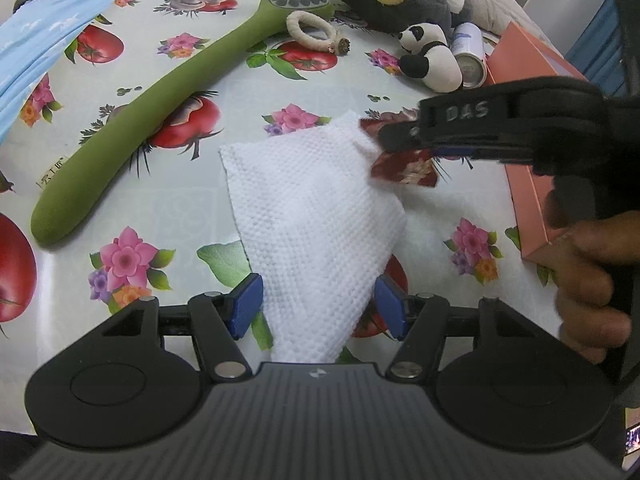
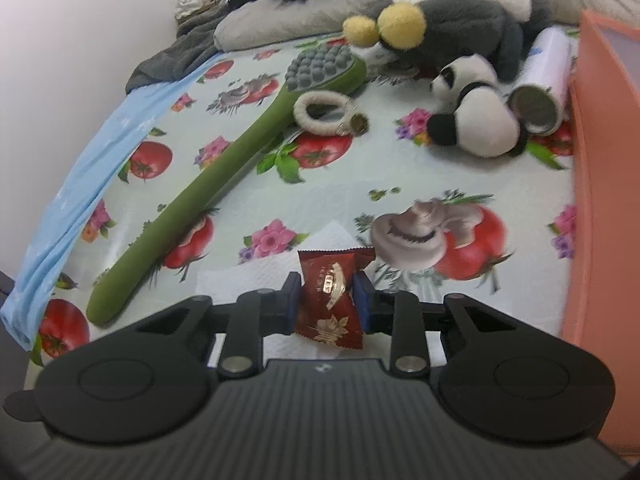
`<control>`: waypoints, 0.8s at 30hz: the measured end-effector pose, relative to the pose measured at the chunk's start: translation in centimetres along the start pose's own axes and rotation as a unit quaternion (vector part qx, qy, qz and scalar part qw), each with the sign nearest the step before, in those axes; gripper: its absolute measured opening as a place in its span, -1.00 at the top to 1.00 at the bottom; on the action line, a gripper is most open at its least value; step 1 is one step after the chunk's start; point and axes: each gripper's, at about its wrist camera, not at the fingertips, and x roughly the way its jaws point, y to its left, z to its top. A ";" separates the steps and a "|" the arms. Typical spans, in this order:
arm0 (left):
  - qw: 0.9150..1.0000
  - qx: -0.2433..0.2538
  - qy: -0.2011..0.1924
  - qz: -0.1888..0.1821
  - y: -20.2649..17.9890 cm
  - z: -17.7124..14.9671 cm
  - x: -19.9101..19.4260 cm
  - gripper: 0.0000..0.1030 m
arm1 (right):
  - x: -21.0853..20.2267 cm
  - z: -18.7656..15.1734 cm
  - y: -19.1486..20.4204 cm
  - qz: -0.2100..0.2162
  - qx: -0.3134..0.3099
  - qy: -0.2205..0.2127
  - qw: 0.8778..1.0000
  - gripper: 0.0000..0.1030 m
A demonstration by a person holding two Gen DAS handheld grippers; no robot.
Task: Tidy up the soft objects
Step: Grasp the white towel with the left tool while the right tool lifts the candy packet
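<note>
Lettering reading "DAS" stands in pale capitals on the black body of the right gripper (image 1: 400, 140), seen from the left wrist view. A small label near the end of the long green massage stick with a grey knobbed head (image 1: 132, 120) carries writing too small to read, and the gold print on the dark red foil-wrapped sweet (image 2: 330, 300) is likewise illegible. The right fingers (image 2: 362, 300) press the sweet from both sides, holding it above the white embossed paper towel (image 1: 312, 216). The left gripper (image 1: 320, 304) points steeply down, its blue fingers (image 1: 246, 304) wide apart on either side of the towel's narrow end, not pressing it. A hand (image 1: 592, 280) grips the right handle, partly cut off. The small panda plush (image 2: 472, 116) lies on the flowered surface (image 2: 360, 168), half hiding a silver can (image 2: 540, 104) beside the salmon box (image 2: 600, 160).
</note>
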 end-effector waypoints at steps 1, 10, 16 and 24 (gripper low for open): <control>1.000 0.006 0.000 0.003 -0.2 -0.1 0.0 -0.10 | -0.3 0.0 -0.1 -0.006 -0.003 -0.004 1.000 0.39; 1.000 0.007 -0.008 -0.004 -0.8 -0.8 -0.2 0.85 | -3.2 -2.5 -1.0 -0.030 -0.008 -0.007 1.000 0.39; 0.999 0.000 -0.035 0.001 -1.0 -1.2 -2.0 0.88 | -6.1 -3.7 -0.7 -0.030 -0.013 -0.018 0.999 0.39; 0.997 -0.010 -0.074 0.003 -1.2 -1.6 -5.8 0.88 | -10.0 -4.8 0.3 -0.020 -0.013 -0.041 0.999 0.39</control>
